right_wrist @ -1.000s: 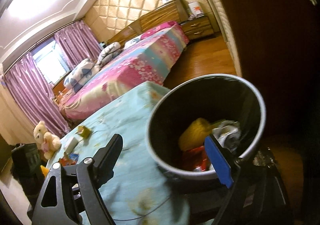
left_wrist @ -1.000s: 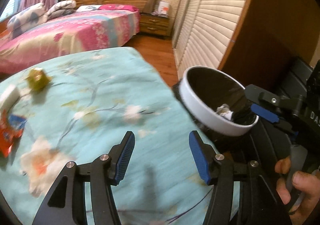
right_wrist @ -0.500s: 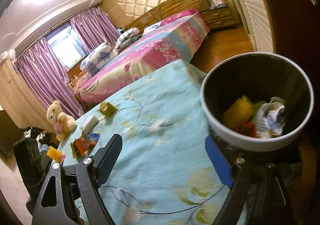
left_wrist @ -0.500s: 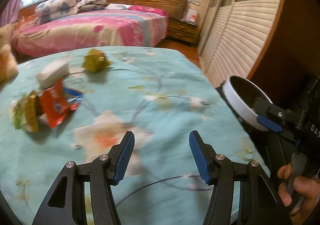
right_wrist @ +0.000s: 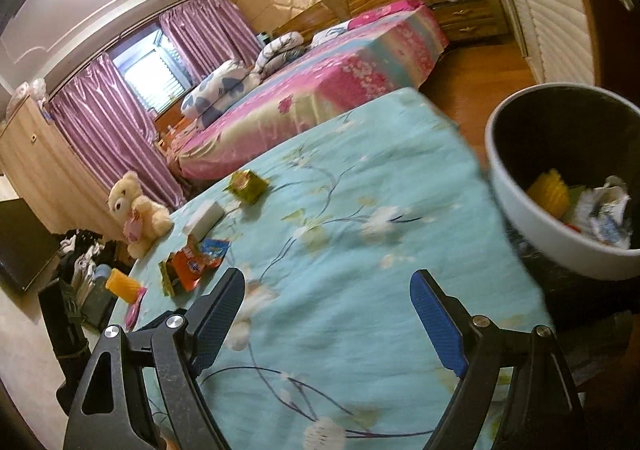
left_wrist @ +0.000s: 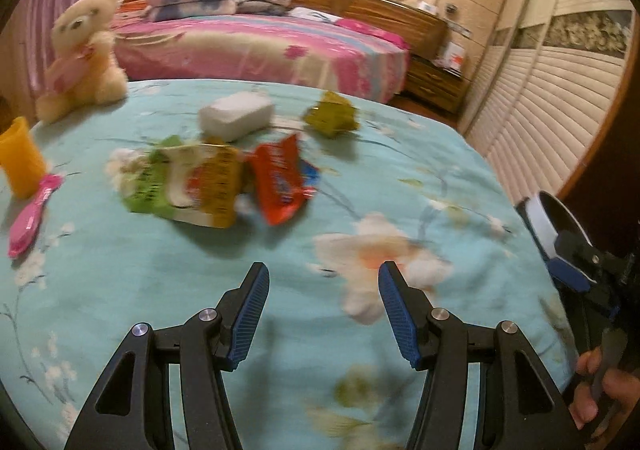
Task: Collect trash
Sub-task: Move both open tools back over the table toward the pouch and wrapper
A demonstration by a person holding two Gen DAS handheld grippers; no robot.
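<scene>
My left gripper (left_wrist: 324, 290) hangs over the teal bedspread (left_wrist: 160, 282), jaws partly apart with nothing between them. My right gripper (right_wrist: 328, 302) stands wider, also empty, above the same bedspread.

Taking the bin (right_wrist: 520, 210) as landmark: the right view looks into it and shows a yellow piece (right_wrist: 550, 192) and crumpled paper (right_wrist: 608, 210) inside. The left view catches only a sliver of its white rim (left_wrist: 540, 218) at the right edge, half hidden behind the right gripper's blue pad and the hand (left_wrist: 600, 394) holding it.

The trash lies well away from the bin across the bedspread: a red wrapper (left_wrist: 280, 182) touching a green and yellow packet (left_wrist: 188, 186), with a white block (left_wrist: 236, 116) and a crumpled green wrapper (left_wrist: 330, 116) beyond them. The left view shows these large though blurred; the right view shows them small.

Farthest from the bin sit a teddy bear (left_wrist: 80, 54), an orange cup (left_wrist: 20, 158) and a pink brush (left_wrist: 32, 214). Nothing lies between the left gripper and the wrappers.
</scene>
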